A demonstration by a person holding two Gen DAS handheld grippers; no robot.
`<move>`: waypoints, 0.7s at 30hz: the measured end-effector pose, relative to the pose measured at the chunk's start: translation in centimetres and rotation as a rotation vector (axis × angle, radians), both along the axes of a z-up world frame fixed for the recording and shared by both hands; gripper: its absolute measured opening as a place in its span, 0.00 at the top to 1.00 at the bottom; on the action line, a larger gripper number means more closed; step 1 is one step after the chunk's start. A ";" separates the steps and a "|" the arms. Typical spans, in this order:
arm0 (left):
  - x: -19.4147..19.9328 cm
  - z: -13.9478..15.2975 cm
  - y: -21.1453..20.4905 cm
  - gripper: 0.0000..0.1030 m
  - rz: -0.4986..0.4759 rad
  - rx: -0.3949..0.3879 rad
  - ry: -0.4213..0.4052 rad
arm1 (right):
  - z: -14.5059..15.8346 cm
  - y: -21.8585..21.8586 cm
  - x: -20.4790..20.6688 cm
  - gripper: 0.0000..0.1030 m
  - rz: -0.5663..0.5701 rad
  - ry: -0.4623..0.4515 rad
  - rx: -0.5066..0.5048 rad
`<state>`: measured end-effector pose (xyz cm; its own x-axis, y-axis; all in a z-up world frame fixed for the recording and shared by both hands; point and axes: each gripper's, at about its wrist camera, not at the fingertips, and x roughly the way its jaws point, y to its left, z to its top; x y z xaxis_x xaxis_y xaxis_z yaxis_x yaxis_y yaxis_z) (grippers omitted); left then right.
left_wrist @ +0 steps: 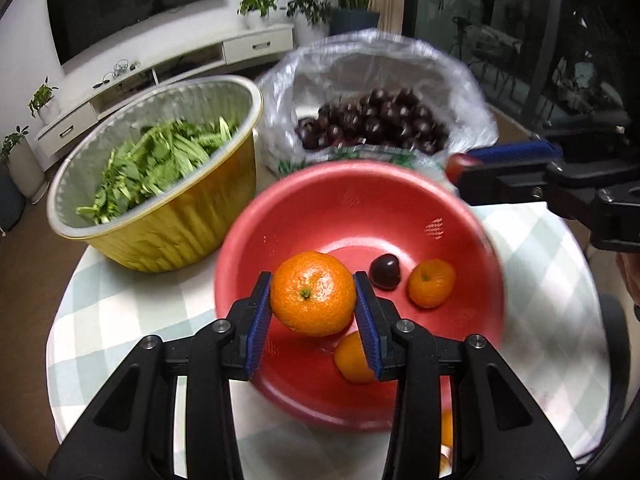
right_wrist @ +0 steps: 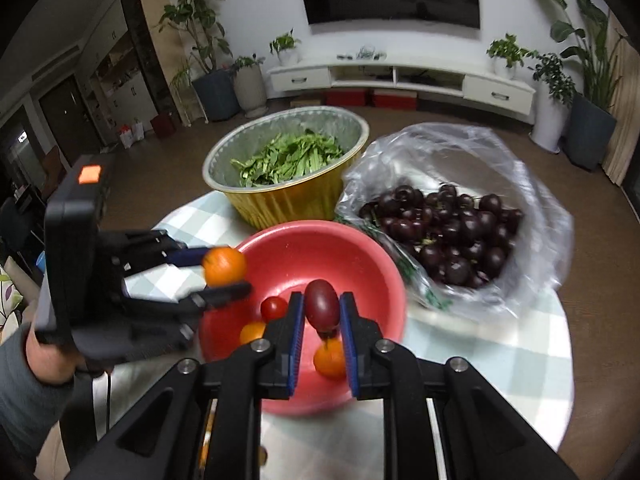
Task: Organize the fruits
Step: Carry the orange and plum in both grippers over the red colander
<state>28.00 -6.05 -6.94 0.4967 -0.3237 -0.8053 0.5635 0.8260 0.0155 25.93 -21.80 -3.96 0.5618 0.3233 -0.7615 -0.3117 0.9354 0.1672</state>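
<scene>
Mandarin (left_wrist: 313, 293) between left claw (left_wrist: 314, 312) pads

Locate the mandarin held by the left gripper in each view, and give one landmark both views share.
Left wrist view: the mandarin sits low in the centre, clamped between the left gripper pads, above the red bowl.
Right wrist view: the same mandarin is left of centre, at the bowl's left rim.
Shared landmark: the gold foil bowl of greens, behind the red bowl in both views.

On the table (right_wrist: 500, 344), the basin (right_wrist: 360, 252) sits before the greens bowl (right_wrist: 288, 200) and cherry bag (right_wrist: 532, 208).
</scene>
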 end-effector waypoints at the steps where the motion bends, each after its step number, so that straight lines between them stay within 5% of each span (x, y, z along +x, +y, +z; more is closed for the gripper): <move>1: 0.2 -0.5 -0.2 0.64 -0.001 0.003 0.007 | -0.3 0.2 0.6 0.81 0.002 0.009 -0.006; 21: 1.5 -4.3 -3.7 0.63 -0.056 0.071 0.012 | -7.8 1.8 5.4 0.81 -0.009 0.156 -0.147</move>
<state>29.51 -9.76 -11.29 0.4701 -0.2925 -0.8327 0.6089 0.7905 0.0661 31.33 -19.97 -11.74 0.4356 0.1981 -0.8781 -0.2842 0.9559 0.0747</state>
